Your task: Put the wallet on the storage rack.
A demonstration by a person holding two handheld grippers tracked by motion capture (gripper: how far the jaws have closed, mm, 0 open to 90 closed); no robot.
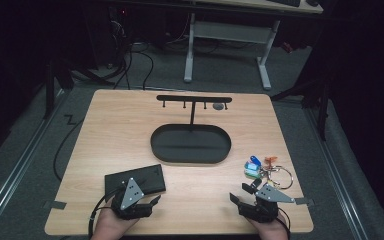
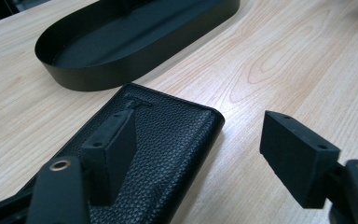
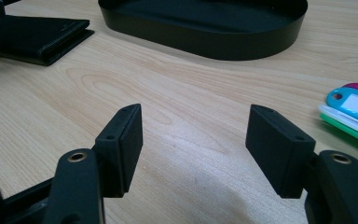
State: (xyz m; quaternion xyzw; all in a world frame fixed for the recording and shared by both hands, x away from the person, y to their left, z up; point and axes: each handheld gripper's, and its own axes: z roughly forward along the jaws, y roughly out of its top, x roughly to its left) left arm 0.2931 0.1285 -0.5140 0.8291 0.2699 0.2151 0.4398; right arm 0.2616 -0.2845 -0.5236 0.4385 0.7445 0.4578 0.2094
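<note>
Your left gripper (image 1: 147, 202) gapes wide over the black wallet (image 2: 168, 140); your right gripper (image 1: 242, 195) (also wide) holds nothing, key tags (image 3: 354, 109) to its right.

On the counter (image 1: 110, 130) the tray (image 1: 190, 144) lies in the middle, with the hook stand (image 1: 193, 100) rising from its far side. The wallet (image 1: 135, 181) lies near-left of the tray, under the left tool (image 1: 147, 202). The key bunch (image 1: 265, 169) lies near-right, just beyond the right tool (image 1: 243, 194).
</note>
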